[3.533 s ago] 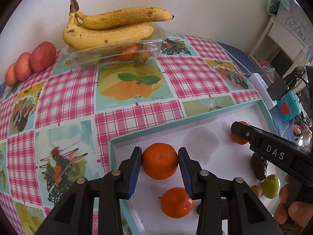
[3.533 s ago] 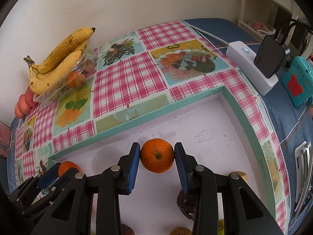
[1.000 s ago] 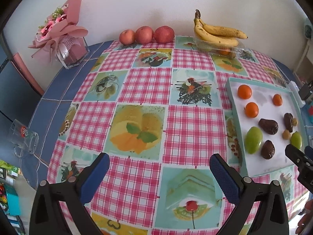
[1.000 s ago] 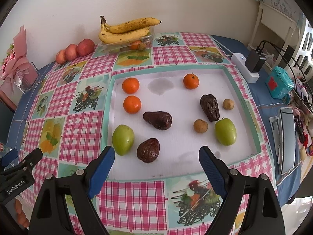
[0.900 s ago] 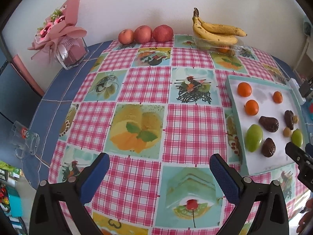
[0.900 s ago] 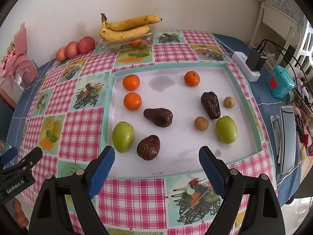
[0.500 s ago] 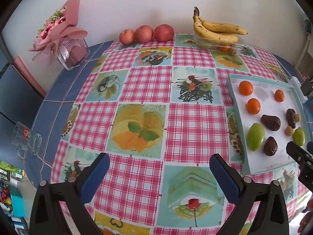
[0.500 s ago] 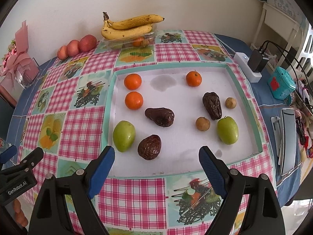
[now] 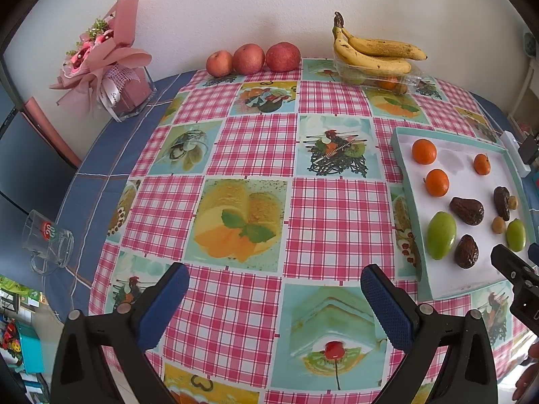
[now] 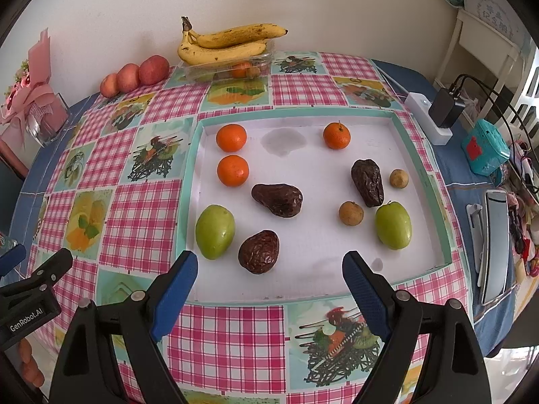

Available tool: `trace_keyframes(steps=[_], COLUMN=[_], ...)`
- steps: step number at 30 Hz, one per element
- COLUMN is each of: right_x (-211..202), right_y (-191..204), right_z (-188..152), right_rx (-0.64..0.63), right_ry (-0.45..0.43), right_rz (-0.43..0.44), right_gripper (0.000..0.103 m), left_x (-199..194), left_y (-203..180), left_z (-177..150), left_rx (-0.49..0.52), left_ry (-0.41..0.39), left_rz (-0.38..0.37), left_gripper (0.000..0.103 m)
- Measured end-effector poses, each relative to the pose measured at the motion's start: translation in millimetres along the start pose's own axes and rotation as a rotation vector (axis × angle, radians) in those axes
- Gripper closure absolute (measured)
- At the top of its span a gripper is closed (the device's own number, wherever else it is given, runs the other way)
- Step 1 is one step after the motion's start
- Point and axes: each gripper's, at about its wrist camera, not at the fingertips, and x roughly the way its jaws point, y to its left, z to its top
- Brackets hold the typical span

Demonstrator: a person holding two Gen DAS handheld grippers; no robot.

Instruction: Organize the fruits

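1. Both grippers are now pulled far back from the tray [image 10: 419, 155]. A few seconds ago each one had its pads around an orange; now the left gripper [image 9: 274, 303] hangs over the checked tablecloth [image 9: 256, 144] with its jaws spread wide and nothing between them.
2. The right gripper [image 10: 269, 289] is also spread wide and empty, and it hovers just before the near edge of the tray.
3. Two oranges [image 10: 231, 137] now lie close together at the far left corner of the tray, one behind the other. The third orange [image 10: 336, 136] lies alone at the far right, well apart from them.
4. I think this means one placing step is finished, but the sorting is not complete (the third orange is still separated from its pair).
5. The other fruits are also mixed: one green fruit [image 10: 215, 231] at the near left and one [image 10: 393, 225] at the near right, three dark wrinkled fruits [image 10: 277, 199] in the middle, and two small brown round ones [image 10: 351, 213] between them.
6. The tray floor is white and shows a faint damp-looking stain [image 10: 283, 141] near the far side.
7. Against the wall there are bananas [image 9: 374, 52] on a clear box, three apples [image 9: 252, 58], and a pink bouquet [image 9: 104, 57].
8. A glass mug [image 9: 47, 247] lies on the blue cloth at the left, and a charger [image 10: 444, 107] sits on a white power strip at the right.
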Motion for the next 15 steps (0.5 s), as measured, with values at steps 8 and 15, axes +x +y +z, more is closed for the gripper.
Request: trace_keyframes(steps=[8, 15], right_x=[0.8, 1.4], right_y=[1.1, 1.8], right_z=[0.0, -0.2], right_rx=[-0.008, -0.013], right_ry=[0.005, 0.007], right_rz=[-0.003, -0.007], right_gripper=[0.015, 0.015], left_x=[-1.1, -2.6], left_y=[-0.7, -0.8], left_z=[0.4, 0.3], left_rx=[-0.002, -0.006], left_ry=[0.0, -0.002], left_rz=[0.001, 0.0], left_gripper=[0.0, 0.0])
